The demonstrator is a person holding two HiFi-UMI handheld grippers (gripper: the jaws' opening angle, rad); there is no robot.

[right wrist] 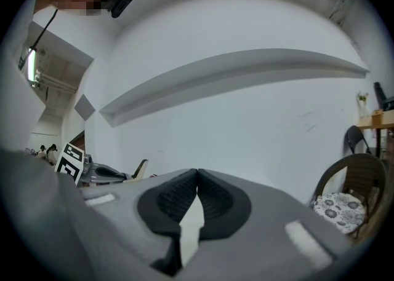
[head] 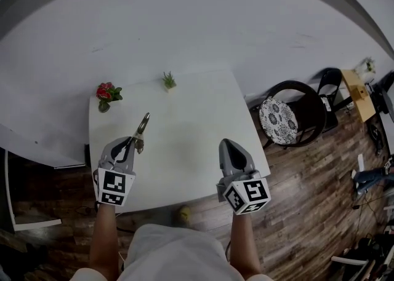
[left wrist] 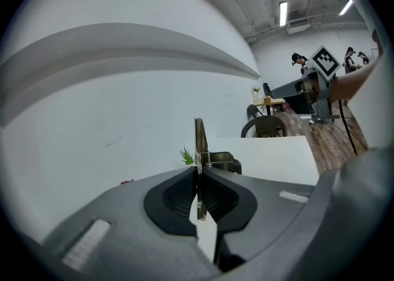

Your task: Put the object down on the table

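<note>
A small, thin metal object [head: 143, 125] sticks forward out of my left gripper [head: 136, 140], which is shut on its near end and holds it above the left part of the white table [head: 184, 107]. In the left gripper view the metal object [left wrist: 201, 138] shows edge-on, pinched between the closed pads [left wrist: 184, 195]. My right gripper [head: 226, 143] hovers over the table's right front part. Its jaws are shut with nothing between them, as the right gripper view shows [right wrist: 197, 175]. The left gripper [right wrist: 92, 172] and its object [right wrist: 140, 168] also appear there at far left.
A red flower pot [head: 107, 94] stands at the table's far left corner and a small green plant [head: 168, 80] at its far edge. A dark chair with a patterned cushion [head: 280, 120] stands right of the table. A yellow thing [head: 184, 214] lies on the floor.
</note>
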